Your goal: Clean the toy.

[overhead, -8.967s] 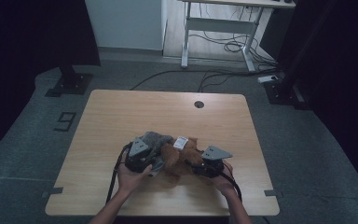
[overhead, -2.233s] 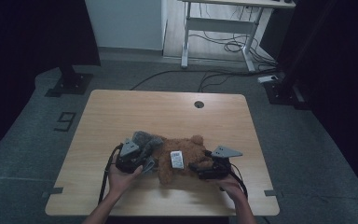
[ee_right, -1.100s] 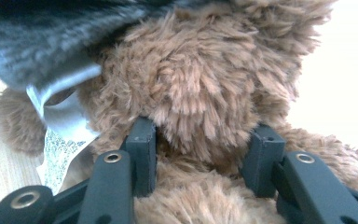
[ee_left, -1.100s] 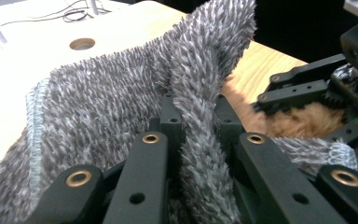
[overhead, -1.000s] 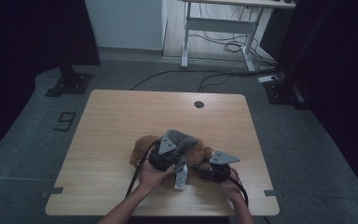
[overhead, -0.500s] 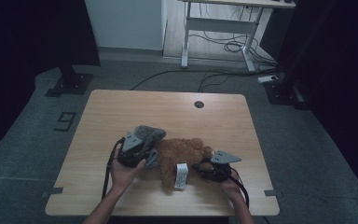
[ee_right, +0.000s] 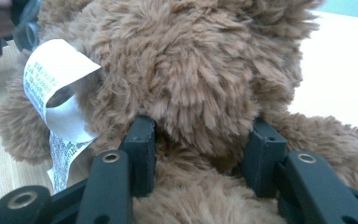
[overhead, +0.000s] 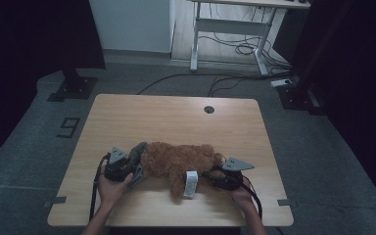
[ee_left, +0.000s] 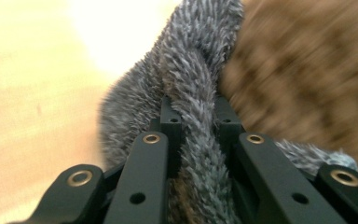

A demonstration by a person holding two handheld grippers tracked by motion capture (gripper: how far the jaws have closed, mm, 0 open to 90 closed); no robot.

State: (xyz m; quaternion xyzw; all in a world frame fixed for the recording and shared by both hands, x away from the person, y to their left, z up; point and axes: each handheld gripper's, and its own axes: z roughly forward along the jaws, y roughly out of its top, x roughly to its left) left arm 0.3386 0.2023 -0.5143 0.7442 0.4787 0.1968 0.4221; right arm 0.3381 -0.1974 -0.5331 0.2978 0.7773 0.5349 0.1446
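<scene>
A: Teddy bear (overhead: 176, 160) lies on its side near the worktop's (overhead: 176, 115) front edge, between my two grippers, its white label (overhead: 191, 183) toward me

B: Grips?

A: Left gripper (overhead: 136, 166) is clenched on grey furry fabric (ee_left: 191, 116) at the bear's left end; right gripper (overhead: 210, 176) fingers (ee_right: 142, 140) clasp brown plush

B: Surroundings?

A: Pale wood worktop with a cable hole (overhead: 209, 109), grey floor, a desk frame (overhead: 230, 29) with cables behind. Dim light; what the grey fabric belongs to I cannot tell
</scene>
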